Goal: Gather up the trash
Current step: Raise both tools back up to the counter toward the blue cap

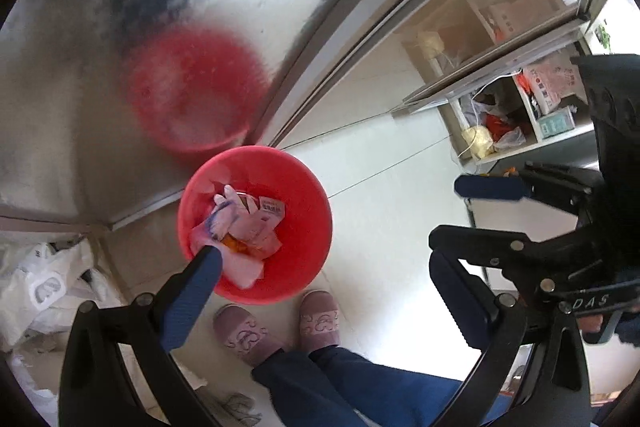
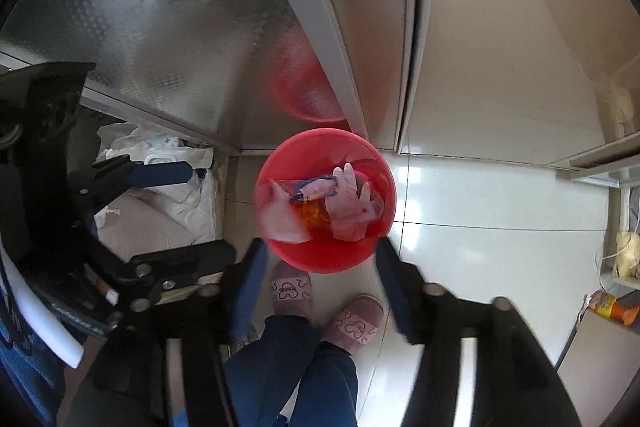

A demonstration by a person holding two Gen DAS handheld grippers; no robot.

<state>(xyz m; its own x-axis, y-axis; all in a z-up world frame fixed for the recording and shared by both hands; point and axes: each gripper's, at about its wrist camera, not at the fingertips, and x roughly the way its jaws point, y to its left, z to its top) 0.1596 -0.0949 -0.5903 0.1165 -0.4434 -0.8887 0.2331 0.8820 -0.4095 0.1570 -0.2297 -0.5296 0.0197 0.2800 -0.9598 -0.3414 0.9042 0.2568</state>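
A red plastic bin (image 1: 304, 227) (image 2: 320, 259) stands on the white floor against a steel cabinet. It holds crumpled tissues, printed wrappers and something orange (image 1: 248, 227) (image 2: 344, 203). My left gripper (image 1: 322, 259) hangs above it, open wide, its left fingertip (image 1: 208, 259) overlapping the trash in the picture; nothing sits between the pads. My right gripper (image 2: 322, 267) is also over the bin, pointing down, open with nothing between its blurred blue pads. One of its blue fingers (image 1: 492, 187) shows at the right of the left wrist view.
The embossed steel cabinet door (image 1: 120, 107) mirrors the bin. White plastic bags (image 1: 48, 283) lie at the left. Open shelves (image 1: 516, 143) with bags and boxes stand at the right. A person's feet in pink slippers (image 1: 320, 319) stand just behind the bin on the tiled floor (image 1: 380, 187).
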